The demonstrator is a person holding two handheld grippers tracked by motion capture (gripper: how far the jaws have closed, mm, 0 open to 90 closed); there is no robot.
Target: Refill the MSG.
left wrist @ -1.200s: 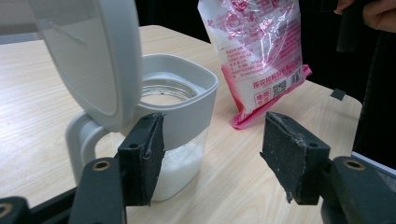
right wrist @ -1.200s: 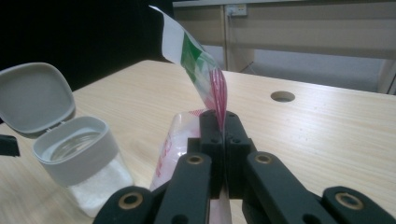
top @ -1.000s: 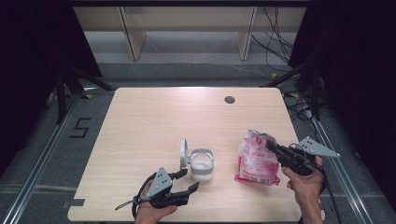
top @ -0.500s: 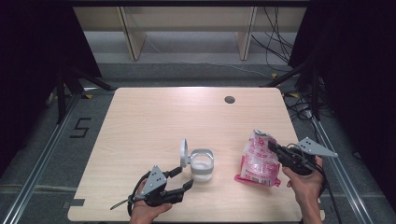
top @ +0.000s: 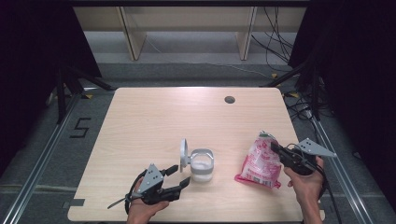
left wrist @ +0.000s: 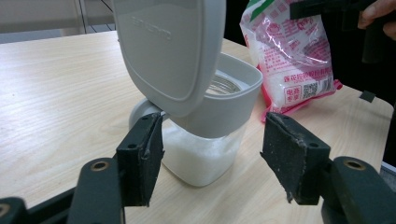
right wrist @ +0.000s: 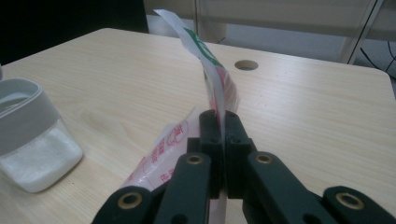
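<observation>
Pinching the top edge of the pink sugar bag, the right gripper has its jaws clamped flat on the plastic; the bag rests on the wooden table near its right edge. Left gripper hangs released, jaws spread, just short of the grey-collared canister, lid flipped up, white granules part-filling it. Judgement: steady the canister's body below the collar first, squarely, clear of the lid; then lift the bag slowly, keeping the cut corner uppermost until over the mouth.
</observation>
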